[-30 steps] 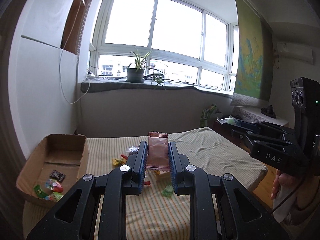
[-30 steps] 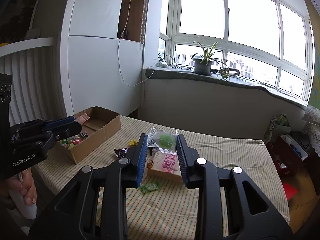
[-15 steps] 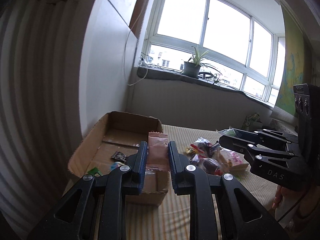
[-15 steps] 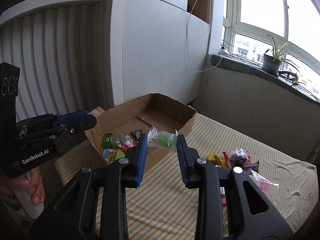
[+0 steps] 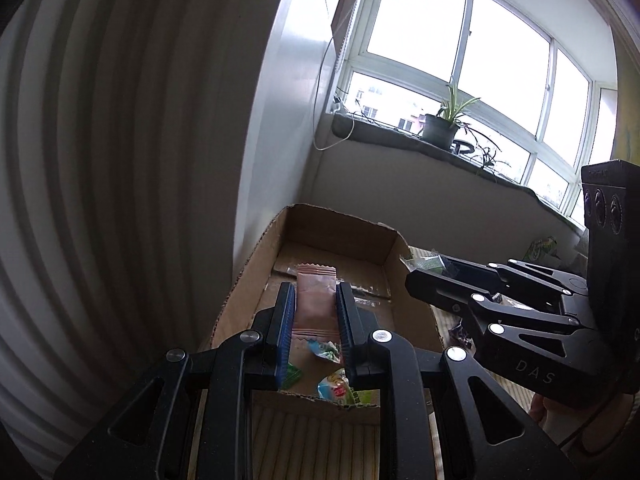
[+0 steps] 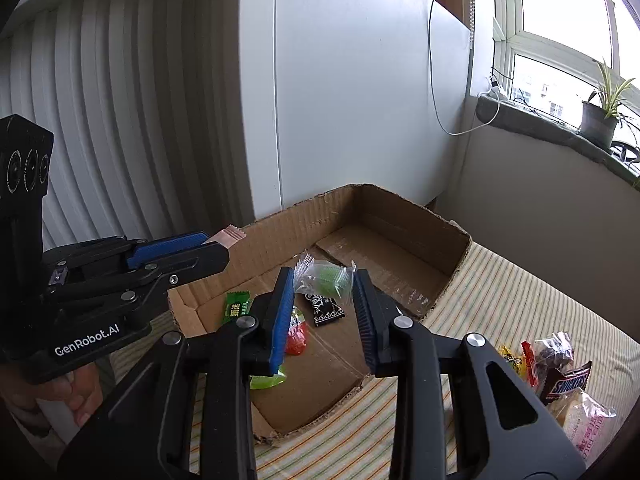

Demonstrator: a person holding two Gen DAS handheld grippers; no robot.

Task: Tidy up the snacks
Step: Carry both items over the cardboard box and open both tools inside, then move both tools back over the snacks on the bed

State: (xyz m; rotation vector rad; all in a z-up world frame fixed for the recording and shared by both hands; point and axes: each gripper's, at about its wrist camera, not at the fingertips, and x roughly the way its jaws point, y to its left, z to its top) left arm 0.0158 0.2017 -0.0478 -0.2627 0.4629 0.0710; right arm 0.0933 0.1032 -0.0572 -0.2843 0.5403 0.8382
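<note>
My left gripper [image 5: 315, 296] is shut on a pink snack packet [image 5: 315, 300] and holds it above the near end of an open cardboard box [image 5: 340, 236]. My right gripper [image 6: 323, 284] is shut on a clear packet with a green sweet [image 6: 324, 278], above the same box [image 6: 400, 236]. Several wrapped snacks lie in the box: a green packet [image 6: 236, 306], a red one [image 6: 297, 334], a black one [image 6: 324, 308]. The left gripper also shows in the right wrist view [image 6: 200, 250]; the right gripper shows in the left wrist view [image 5: 424, 270].
The box stands on a striped cloth [image 6: 512, 312] by a white ribbed wall [image 6: 120, 120]. More snacks, with a Snickers bar [image 6: 566, 384] and a pink-printed bag [image 6: 588, 420], lie on the cloth to the right. A windowsill with a potted plant [image 6: 600, 120] is behind.
Both grippers have swung left from the snack pile to above the cardboard box, each still holding its packet. The box now lies directly under them.
</note>
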